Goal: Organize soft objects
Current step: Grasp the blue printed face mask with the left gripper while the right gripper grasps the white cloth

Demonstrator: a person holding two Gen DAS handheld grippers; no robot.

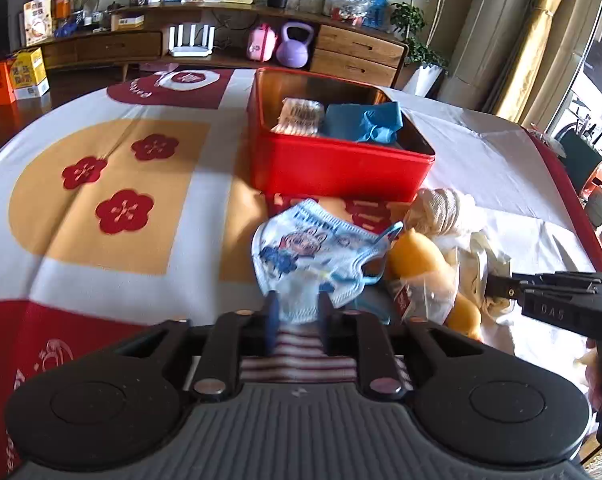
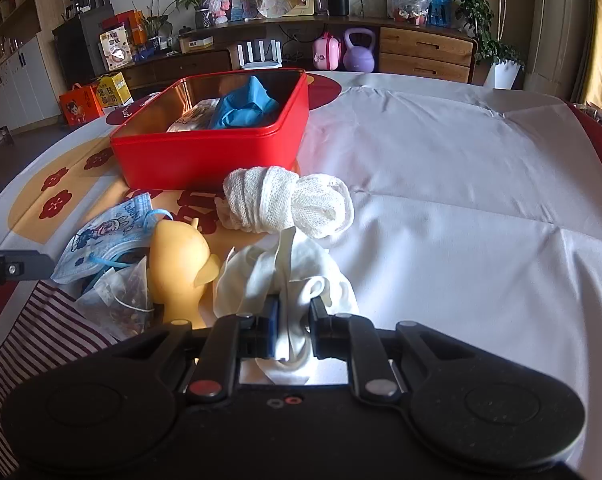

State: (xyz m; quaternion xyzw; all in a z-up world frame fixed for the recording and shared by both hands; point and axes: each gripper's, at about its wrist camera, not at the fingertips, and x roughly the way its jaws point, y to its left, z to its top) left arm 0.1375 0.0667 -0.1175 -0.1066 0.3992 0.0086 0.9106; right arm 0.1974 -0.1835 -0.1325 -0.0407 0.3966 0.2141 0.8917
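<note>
- Sitting at the far left of your pile, a striped cloth (image 2: pixel 41 320) in maroon and white lies partly under the other soft things, reaching back beneath your left gripper (image 1: pixel 295 312).
- Your left gripper has its jaws narrowed around the near edge of a pale blue child's face mask (image 1: pixel 317 248); the mask's lower edge lies between the two fingers, though whether the pads actually press on it cannot be told.
- Just right of the mask, a clear tea bag sachet (image 2: pixel 121 300) leans against a yellow rubbery toy (image 2: pixel 177 268), both touching the mask's ear loop side.
- Right of the toy, a crumpled white cloth (image 2: pixel 285 276) lies on the tablecloth (image 2: pixel 461 200); your right gripper (image 2: pixel 293 320) pinches a fold of it, the fabric squeezed between the nearly closed fingers and bunching up ahead of them.
- Beyond that cloth and touching its far edge, a knotted roll of white gauze (image 2: pixel 289 200) rests by itself.
- Behind the whole pile stands an open red tin box (image 1: pixel 341 168), holding a blue glove-like bundle (image 1: pixel 365 120) and a pale packet (image 1: pixel 299 116) side by side.
- Your two grippers sit near each other, the right one's fingertips showing at the right edge of the left camera's view beside the white cloth.
</note>
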